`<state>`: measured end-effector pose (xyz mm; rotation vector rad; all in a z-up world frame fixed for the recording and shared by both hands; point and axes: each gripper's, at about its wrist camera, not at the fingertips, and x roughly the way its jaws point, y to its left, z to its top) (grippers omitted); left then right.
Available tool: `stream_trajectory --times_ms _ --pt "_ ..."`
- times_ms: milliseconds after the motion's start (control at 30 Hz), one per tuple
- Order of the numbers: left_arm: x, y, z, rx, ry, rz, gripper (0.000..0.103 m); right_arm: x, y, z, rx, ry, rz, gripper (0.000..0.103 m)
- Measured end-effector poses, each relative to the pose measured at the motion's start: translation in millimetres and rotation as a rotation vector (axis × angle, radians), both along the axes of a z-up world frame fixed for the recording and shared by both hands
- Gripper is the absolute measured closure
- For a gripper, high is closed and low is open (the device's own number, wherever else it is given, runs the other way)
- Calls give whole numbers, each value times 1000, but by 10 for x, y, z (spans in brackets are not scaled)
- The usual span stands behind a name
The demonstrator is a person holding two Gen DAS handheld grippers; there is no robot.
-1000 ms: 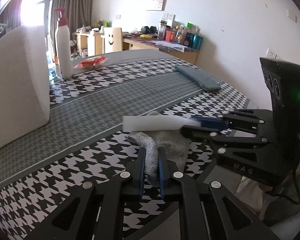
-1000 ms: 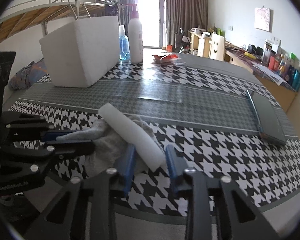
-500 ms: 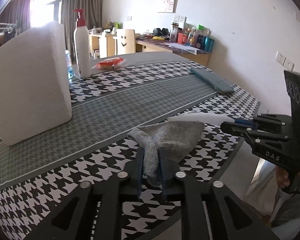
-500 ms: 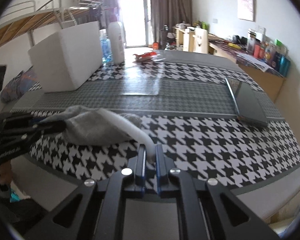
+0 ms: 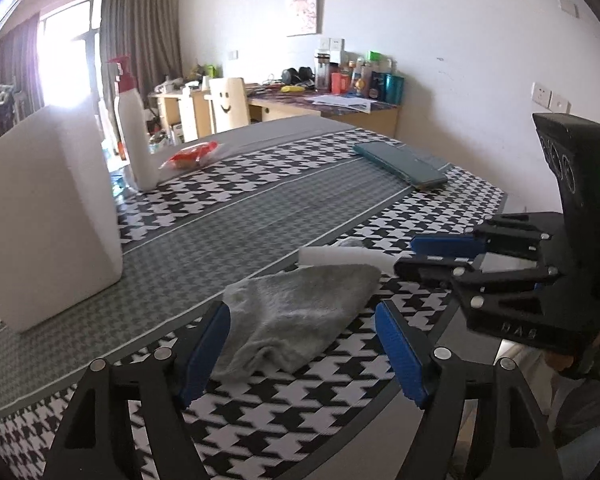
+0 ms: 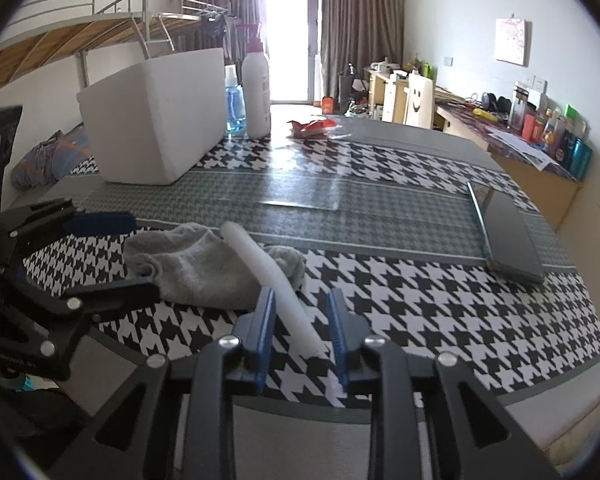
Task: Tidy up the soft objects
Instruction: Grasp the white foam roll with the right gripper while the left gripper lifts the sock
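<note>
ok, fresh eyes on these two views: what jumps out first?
The grey sock lying crumpled on the houndstooth tablecloth, with a white foam stick laid across it. Both grippers' blue fingers stand open around them. Behind, a big white bin sits at the left.

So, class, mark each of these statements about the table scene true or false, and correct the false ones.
1. The grey sock lies on the houndstooth cloth. True.
2. The left claw is clamped on the sock. False: its jaws have just been opening and stand apart, clear of the sock between them.
3. The white foam stick lies across the sock. True.
4. The white box sits on the sock. False: it stands farther back, apart.
5. The pump bottle lies tipped over. False: it stands upright.
</note>
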<state>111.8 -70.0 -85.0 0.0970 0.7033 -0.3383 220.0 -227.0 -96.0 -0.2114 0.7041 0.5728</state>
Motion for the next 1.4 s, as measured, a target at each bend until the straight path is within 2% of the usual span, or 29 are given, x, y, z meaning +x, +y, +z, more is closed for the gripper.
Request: stream_trajectory --times_ms 133,200,333,400,467,600,667,900,1000,1067,1233,1400 --pt "148 -26 -68 -7 43 15 29 -9 -26 -17 8 8 -2 72" --pt "187 -40 -122 -11 74 8 39 -18 -32 -15 12 9 -4 72" --pt "206 -106 -178 7 99 -7 51 -47 -25 -16 12 8 11 72" --pt "218 -117 -209 14 114 -9 60 -48 -13 -27 10 8 15 72" --pt "227 -124 -222 19 114 -5 63 -46 2 -37 7 11 24 72" --pt "235 -128 -232 -13 126 -34 85 -61 43 -52 -16 3 32 72" --pt "243 -130 -235 -9 124 -38 90 -56 57 -52 -29 0 33 72" --pt "234 -110 -228 -10 126 -35 94 -17 136 -115 -89 10 52 73" --pt "219 -81 -209 -28 121 -32 94 -33 149 -113 -86 13 50 86" --pt "186 -43 -168 -40 107 -30 94 -68 132 -74 -59 18 61 92" --pt "110 47 -61 -39 66 -11 94 -132 55 60 27 26 60 92" --pt "39 180 27 -70 40 22 94 -153 -10 210 123 30 34 92"
